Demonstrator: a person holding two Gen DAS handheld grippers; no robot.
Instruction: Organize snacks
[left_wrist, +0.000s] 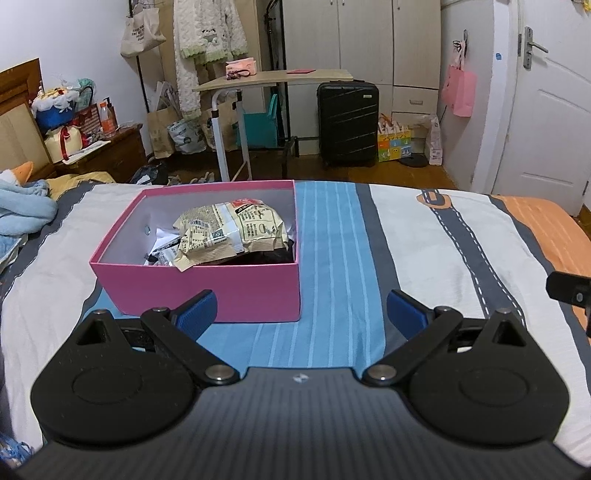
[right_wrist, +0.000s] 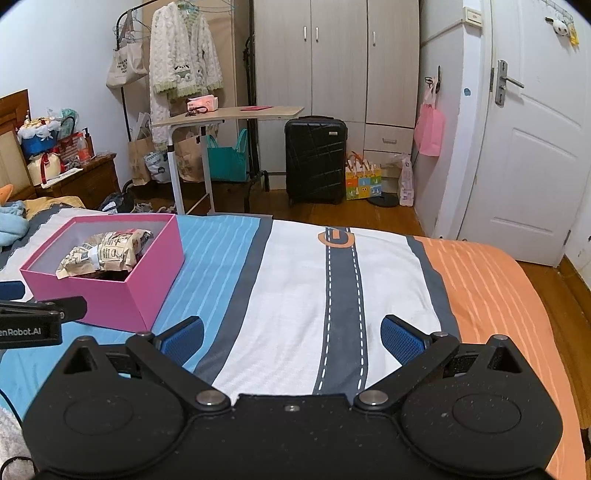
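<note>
A pink box (left_wrist: 207, 291) stands on the striped bedspread, just beyond my left gripper (left_wrist: 301, 312). It holds a beige printed snack bag (left_wrist: 236, 230) on top of darker packets. My left gripper is open and empty, its left finger close to the box's front wall. In the right wrist view the pink box (right_wrist: 122, 295) sits at the left with the beige snack bag (right_wrist: 107, 253) inside. My right gripper (right_wrist: 291, 338) is open and empty above the white and grey stripes, right of the box. Part of the left gripper's body (right_wrist: 33, 321) shows at the left edge.
The bedspread (left_wrist: 424, 251) covers the bed, with a blue blanket (left_wrist: 22, 210) at the far left. Beyond the bed's far edge stand a rolling side table (left_wrist: 273, 79), a black suitcase (left_wrist: 347, 123), bags on the floor, a nightstand (left_wrist: 107, 151) and a wardrobe.
</note>
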